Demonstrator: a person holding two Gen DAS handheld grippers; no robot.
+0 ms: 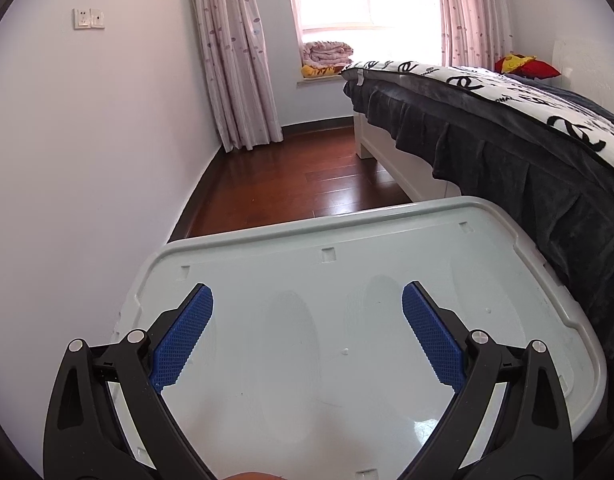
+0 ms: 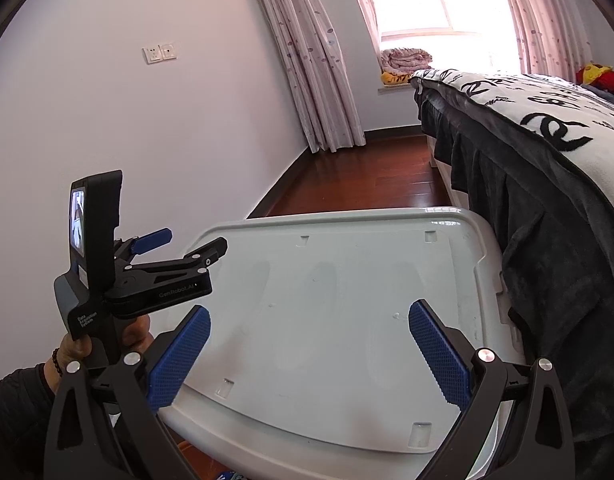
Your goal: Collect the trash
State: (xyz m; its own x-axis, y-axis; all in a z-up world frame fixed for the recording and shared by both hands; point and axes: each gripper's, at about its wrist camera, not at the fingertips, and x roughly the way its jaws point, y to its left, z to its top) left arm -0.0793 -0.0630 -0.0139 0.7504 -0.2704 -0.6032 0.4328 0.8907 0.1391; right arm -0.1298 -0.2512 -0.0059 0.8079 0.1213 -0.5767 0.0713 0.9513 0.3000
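Note:
No trash shows in either view. A pale grey-white plastic storage-box lid (image 1: pixel 387 236) lies flat below my left gripper (image 1: pixel 307 304), which is open and empty above it. In the right wrist view the same lid (image 2: pixel 347 216) lies below my right gripper (image 2: pixel 309 324), open and empty. The left gripper (image 2: pixel 195 244) also shows there at the left, held in a hand over the lid's left edge, jaws apart.
A bed with a dark skirt and black-and-white blanket (image 1: pixel 507 120) runs along the right, touching the box. A white wall (image 1: pixel 87 160) is close on the left. Red-brown wood floor (image 1: pixel 307 176) stretches to curtains (image 1: pixel 239 60) and a window sill with folded bedding (image 1: pixel 327 54).

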